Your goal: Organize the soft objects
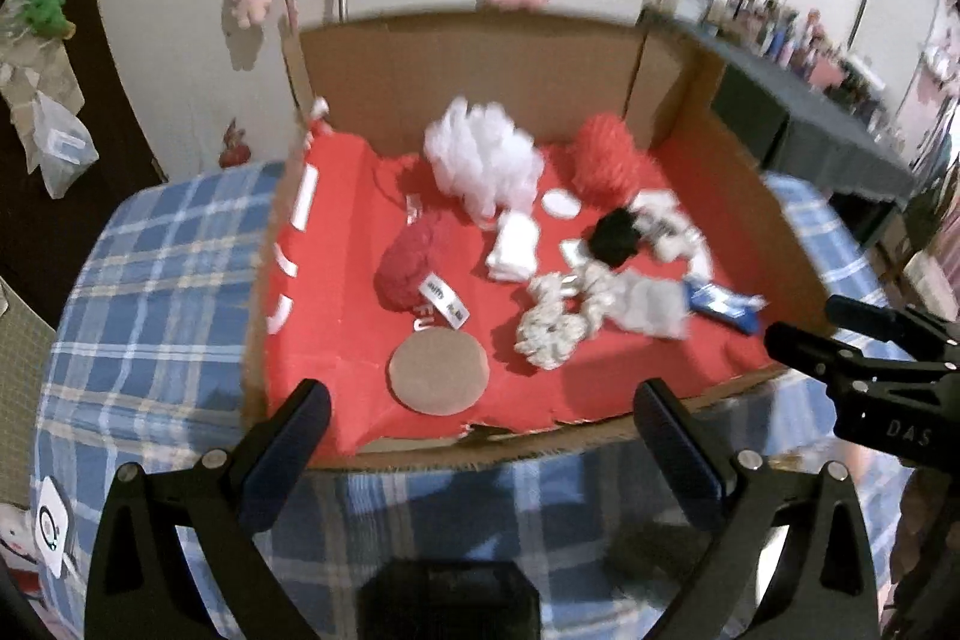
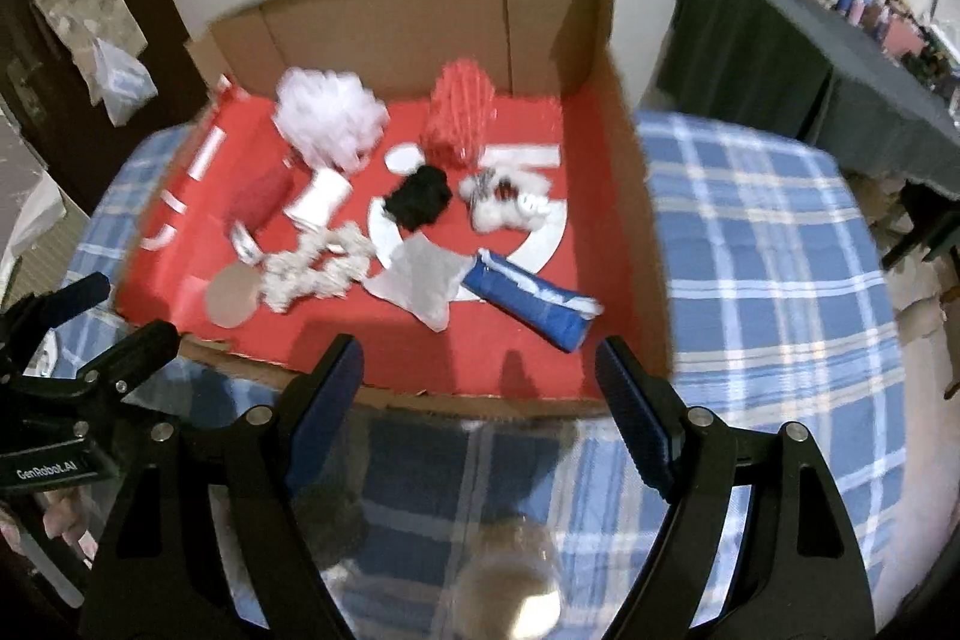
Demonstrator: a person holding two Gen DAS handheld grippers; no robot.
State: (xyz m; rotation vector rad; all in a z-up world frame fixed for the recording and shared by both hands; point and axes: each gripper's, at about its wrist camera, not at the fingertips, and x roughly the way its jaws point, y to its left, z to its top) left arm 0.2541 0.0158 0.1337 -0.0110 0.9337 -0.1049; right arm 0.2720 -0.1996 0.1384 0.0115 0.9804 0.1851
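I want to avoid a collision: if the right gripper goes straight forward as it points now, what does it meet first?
Probably the near cardboard edge of the box; the right gripper, open, hovers just before it. If it clears the edge, the grey cloth comes next. Depth is unclear.

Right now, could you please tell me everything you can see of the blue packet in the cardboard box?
The blue packet is a soft-looking, crinkled wrapper, dark blue with white markings, blurred beyond reading. It lies flat and slantwise on the red floor of the cardboard box, near the front right. Its left end touches the grey cloth. Neither gripper touches it.
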